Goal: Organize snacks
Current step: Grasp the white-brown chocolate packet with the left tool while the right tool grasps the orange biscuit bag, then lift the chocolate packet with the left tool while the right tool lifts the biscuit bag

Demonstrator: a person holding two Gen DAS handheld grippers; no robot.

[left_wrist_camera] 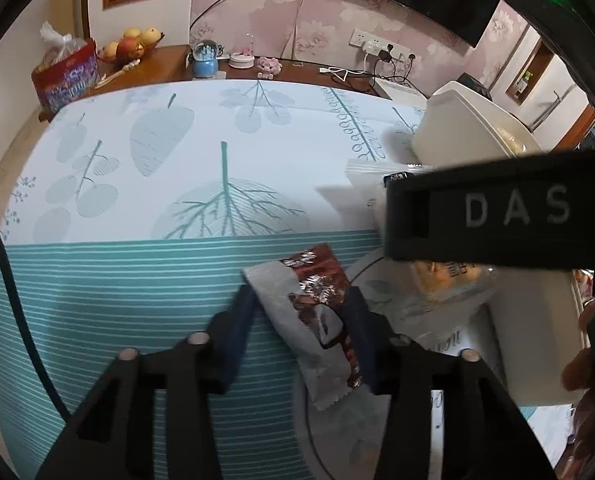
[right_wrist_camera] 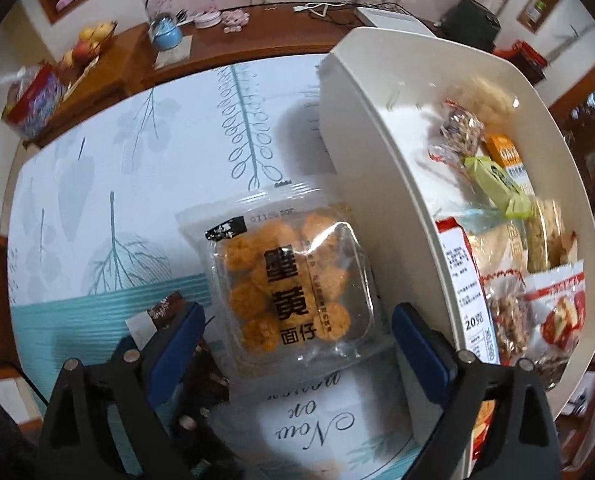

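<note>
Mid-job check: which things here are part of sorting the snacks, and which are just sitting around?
Job: brown snack packet between the left jaws; clear pack of orange puffs; cream bin with snacks.
Lying about: fruit bowl, blue globe ornament, red box, sideboard.

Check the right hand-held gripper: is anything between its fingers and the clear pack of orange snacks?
Nothing visible. The right hand-held gripper hangs open over the clear snack pack, with one finger on each side of it. The cream bin wall stands close beside the right finger, so that side is tight.
</note>
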